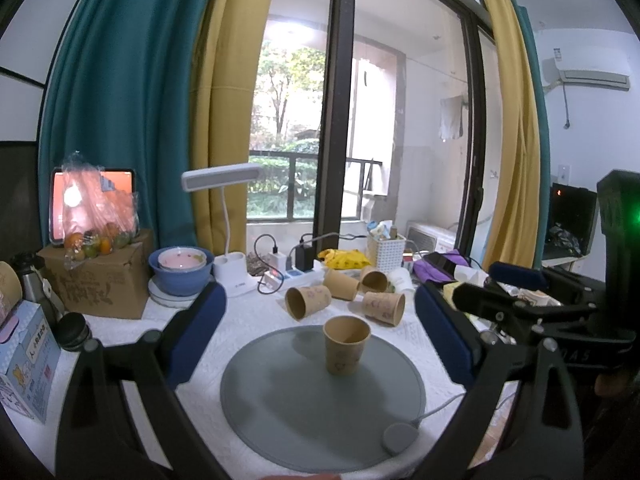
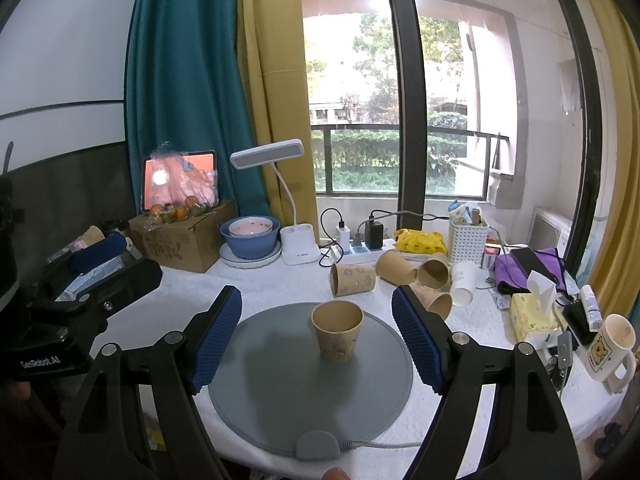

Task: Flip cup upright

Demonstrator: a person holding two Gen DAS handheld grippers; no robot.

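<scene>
Holding my right claw (image 2: 316,336) and left claw (image 1: 320,336) spread wide, gripping nothing, I see one brown cup (image 2: 337,335) upright on the grey mat (image 2: 280,392). Behind the mat lie four brown cups (image 2: 353,279) tipped over and one white cup (image 2: 464,283).
</scene>
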